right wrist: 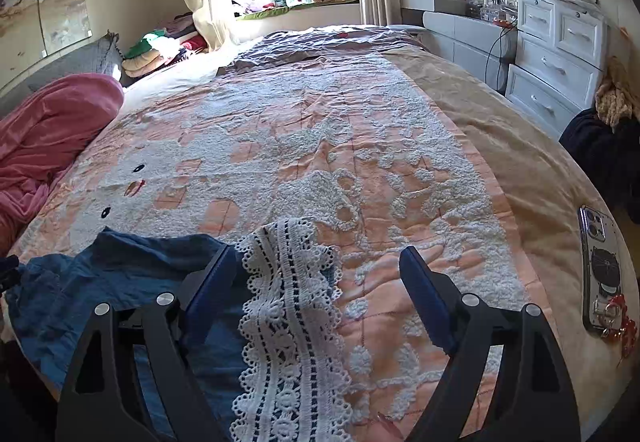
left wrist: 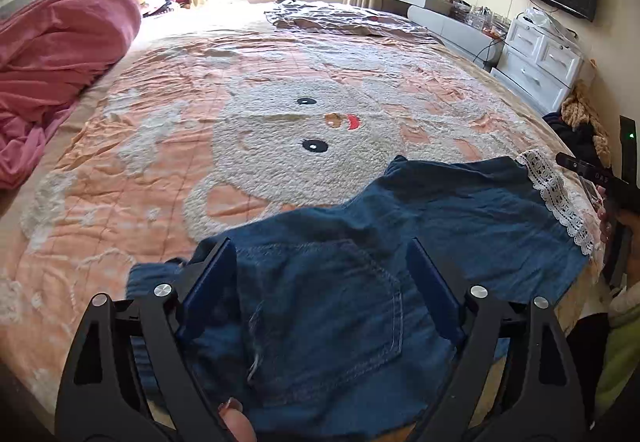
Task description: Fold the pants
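Observation:
Blue denim pants (left wrist: 360, 274) with a white lace hem (left wrist: 560, 198) lie flat on the bed near its front edge. My left gripper (left wrist: 322, 246) is open, its jaws wide apart over the back pocket end of the pants. My right gripper (right wrist: 318, 254) is open, its jaws straddling the lace hem (right wrist: 288, 306); the denim (right wrist: 120, 274) spreads to its left. The right gripper's black body (left wrist: 616, 186) shows at the right edge of the left wrist view. Neither gripper holds cloth.
The bed has a pink quilt with a fluffy white cartoon face (left wrist: 300, 130). A pink blanket (left wrist: 52, 62) is heaped at the left. A phone (right wrist: 602, 274) lies at the bed's right edge. White drawers (right wrist: 556, 54) stand to the right.

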